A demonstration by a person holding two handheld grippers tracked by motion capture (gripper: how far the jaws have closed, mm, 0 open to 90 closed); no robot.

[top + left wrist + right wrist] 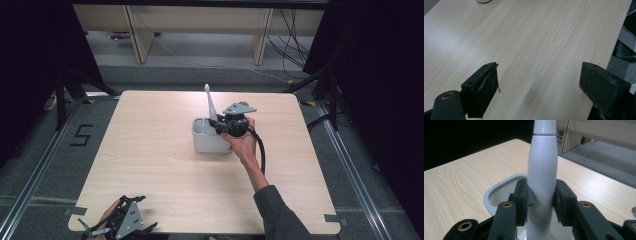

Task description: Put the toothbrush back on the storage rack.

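Right gripper [541,202] clamps the white electric toothbrush [542,182], long axis near vertical, head up, base inside the holder [499,192]. Left gripper [539,87] jaws open, empty.

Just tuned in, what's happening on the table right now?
The right gripper is shut on a white electric toothbrush, holding it upright in the grey holder near the middle of the table. The left gripper rests open at the table's near left corner, with nothing between its jaws.
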